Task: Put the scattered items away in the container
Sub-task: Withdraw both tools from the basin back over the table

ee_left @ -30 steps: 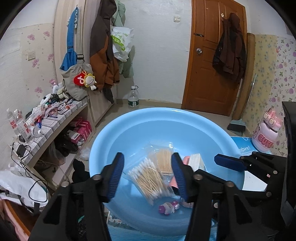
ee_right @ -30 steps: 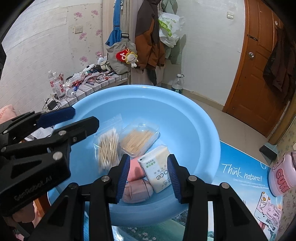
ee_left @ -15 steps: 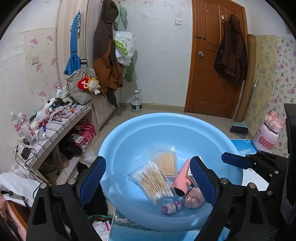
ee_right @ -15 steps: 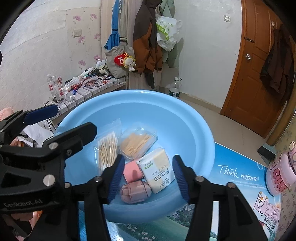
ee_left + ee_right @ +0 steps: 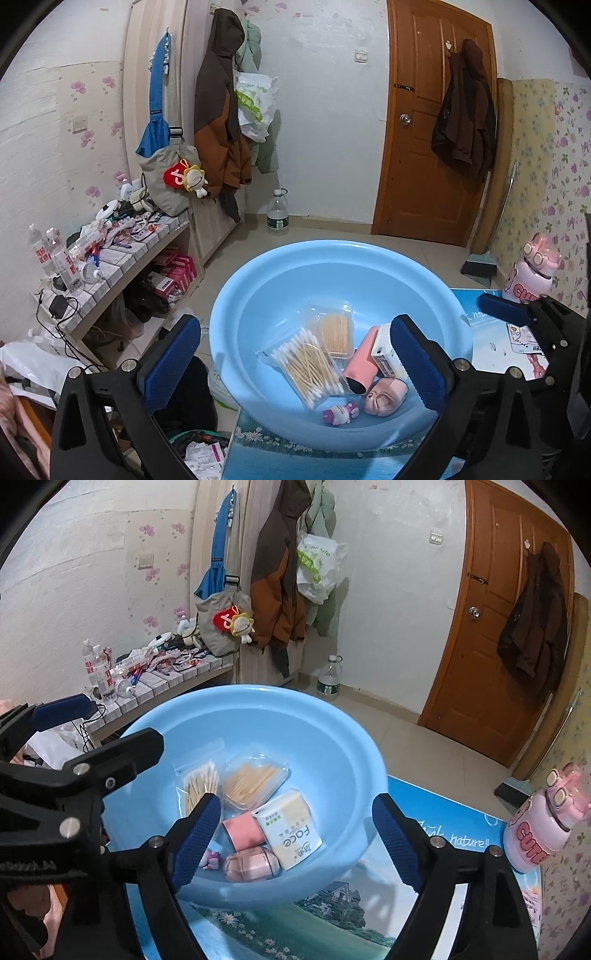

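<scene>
One blue basin (image 5: 436, 280) is seen, holding one bag of cotton swabs (image 5: 308, 365), one box of toothpicks (image 5: 336, 332), one tissue pack (image 5: 291, 829), two pink cases (image 5: 242, 830), and one small pink figurine (image 5: 338, 413). One pink bottle (image 5: 537, 830) is counted beside it.

Both tools' jaws have just been opening with nothing between them: left tool (image 5: 295, 363) and right tool (image 5: 295, 836) now spread wide above the blue basin (image 5: 258, 295).
</scene>
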A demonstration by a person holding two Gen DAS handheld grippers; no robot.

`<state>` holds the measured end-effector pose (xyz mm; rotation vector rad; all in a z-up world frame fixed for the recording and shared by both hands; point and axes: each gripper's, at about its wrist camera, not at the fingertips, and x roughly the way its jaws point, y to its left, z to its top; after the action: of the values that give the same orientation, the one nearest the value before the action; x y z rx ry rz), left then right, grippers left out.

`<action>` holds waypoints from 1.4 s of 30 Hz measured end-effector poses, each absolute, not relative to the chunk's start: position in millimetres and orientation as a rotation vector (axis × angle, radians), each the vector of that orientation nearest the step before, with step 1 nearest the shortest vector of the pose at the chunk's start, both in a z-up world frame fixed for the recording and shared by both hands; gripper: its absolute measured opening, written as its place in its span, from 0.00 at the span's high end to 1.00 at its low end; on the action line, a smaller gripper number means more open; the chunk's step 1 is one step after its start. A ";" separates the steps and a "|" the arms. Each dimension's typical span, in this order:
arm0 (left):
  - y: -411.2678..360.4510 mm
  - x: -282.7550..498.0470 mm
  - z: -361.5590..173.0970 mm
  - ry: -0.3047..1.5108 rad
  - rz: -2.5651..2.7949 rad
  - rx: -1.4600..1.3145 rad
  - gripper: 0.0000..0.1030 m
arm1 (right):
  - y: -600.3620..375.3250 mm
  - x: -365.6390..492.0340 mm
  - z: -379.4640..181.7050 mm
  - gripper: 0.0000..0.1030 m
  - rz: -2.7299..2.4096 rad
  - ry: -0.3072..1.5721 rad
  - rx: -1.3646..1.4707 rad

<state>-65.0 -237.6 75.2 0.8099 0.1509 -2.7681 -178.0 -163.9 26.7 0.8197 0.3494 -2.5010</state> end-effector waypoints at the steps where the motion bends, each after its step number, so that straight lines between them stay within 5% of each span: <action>1: -237.0 -63.6 76.4 0.151 -2.767 0.808 0.00 | -161.6 -175.1 29.4 0.06 -2.508 0.340 0.808; 3: -234.5 -60.4 79.4 0.148 -2.769 0.802 0.00 | -156.0 -165.7 34.7 0.00 -2.528 0.324 0.776; 42: -146.6 -3.4 131.7 0.113 -2.883 0.688 0.00 | 9.9 -69.3 86.2 0.00 -2.850 0.020 0.719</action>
<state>-3.4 -146.6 131.7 0.6881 0.1134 -2.8830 -69.3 9.9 86.2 0.7189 0.0198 -2.8496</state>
